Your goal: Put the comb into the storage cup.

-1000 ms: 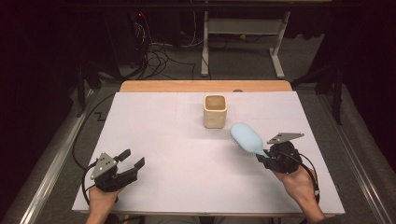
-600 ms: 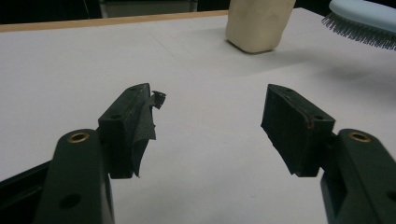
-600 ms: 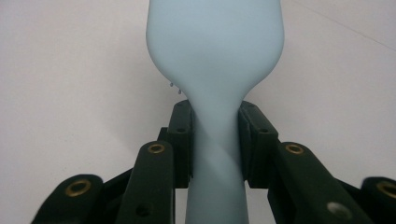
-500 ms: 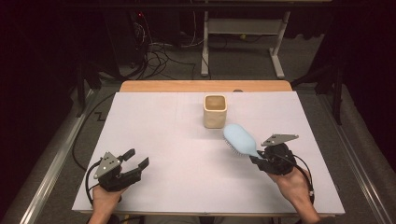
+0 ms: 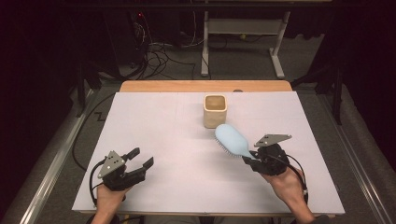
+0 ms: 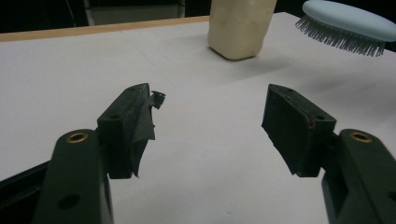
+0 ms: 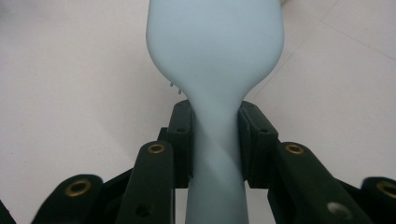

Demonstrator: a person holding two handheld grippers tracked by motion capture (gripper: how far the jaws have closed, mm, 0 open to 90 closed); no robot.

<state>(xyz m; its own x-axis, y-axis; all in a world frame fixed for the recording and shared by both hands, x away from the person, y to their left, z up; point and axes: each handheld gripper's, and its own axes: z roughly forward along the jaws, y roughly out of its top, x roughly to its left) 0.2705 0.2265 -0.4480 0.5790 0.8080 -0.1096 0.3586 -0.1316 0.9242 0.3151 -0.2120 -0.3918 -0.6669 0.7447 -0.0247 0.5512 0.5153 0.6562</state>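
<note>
A light blue hairbrush hangs over the white table top, bristles down, its head pointing toward a cream square cup. My right gripper is shut on the brush's handle, the pads pressing it from both sides. My left gripper rests low at the table's near left corner, open, with nothing between its pads. From the left gripper view the cup stands ahead and the brush floats at the upper right.
The white sheet covers a wooden table whose far edge shows bare. Beyond it on the floor are cables and a white desk frame. Metal rails run along both sides.
The right hand has carried the brush left and toward the cup, then a little nearer. The left gripper has shifted slightly and stays open.
</note>
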